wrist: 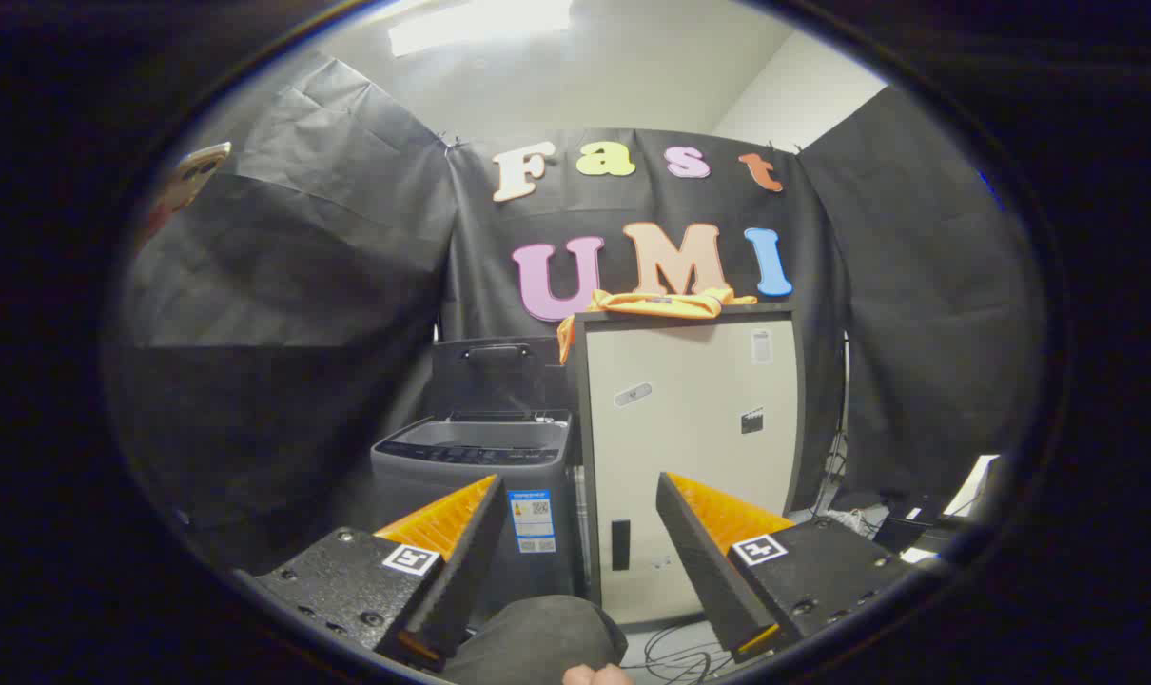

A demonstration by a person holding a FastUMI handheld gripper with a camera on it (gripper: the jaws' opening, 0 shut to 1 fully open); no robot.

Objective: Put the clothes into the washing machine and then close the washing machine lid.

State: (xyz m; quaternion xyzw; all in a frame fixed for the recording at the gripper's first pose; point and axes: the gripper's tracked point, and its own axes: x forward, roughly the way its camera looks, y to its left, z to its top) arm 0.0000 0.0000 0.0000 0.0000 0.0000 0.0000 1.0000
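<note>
A grey top-loading washing machine stands beyond my left finger, its lid raised upright at the back so the tub mouth shows. To its right stands a taller beige cabinet, and an orange garment lies crumpled on the cabinet's top, one end hanging over its left corner. My gripper is well short of both, low down, open with nothing between its fingers.
Loose cables lie on the floor before the cabinet. Boxes and cords sit on the floor to the cabinet's right. A person's knee and fingertip show just below the fingers. Black cloth walls close the booth on three sides.
</note>
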